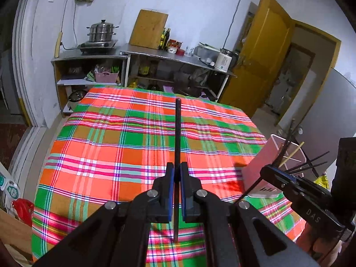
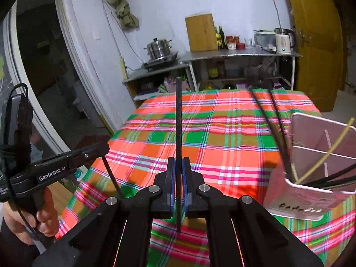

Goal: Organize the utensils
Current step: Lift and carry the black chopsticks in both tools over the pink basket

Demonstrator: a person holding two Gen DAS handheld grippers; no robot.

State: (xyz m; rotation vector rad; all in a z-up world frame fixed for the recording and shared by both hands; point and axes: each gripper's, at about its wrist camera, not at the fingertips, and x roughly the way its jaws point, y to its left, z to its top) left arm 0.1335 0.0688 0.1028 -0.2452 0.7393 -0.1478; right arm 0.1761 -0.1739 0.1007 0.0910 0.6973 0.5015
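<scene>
left gripper [image 1: 177, 173] clamps black chopstick [image 1: 177, 133] | right gripper [image 2: 178, 169] clamps another chopstick [image 2: 178, 122] — both upright beside pink holder [image 2: 311, 155], likely for dropping in

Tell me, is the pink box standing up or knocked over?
Standing up: the pink box rests on its base, opening upward, chopsticks poking out.

two grippers — left [image 1: 177, 173] and right [image 2: 178, 166] — each pinching one black chopstick, [image 1: 177, 138] and [image 2: 178, 120]. one pink holder [image 2: 311, 178] on one plaid cloth [image 1: 111, 146], holding one pale chopstick [image 2: 327, 153] and several black ones [image 2: 278, 133] — exact number unclear. one cutting board [image 1: 148, 29], one steamer pot [image 1: 102, 31], one kettle [image 2: 283, 41].
</scene>
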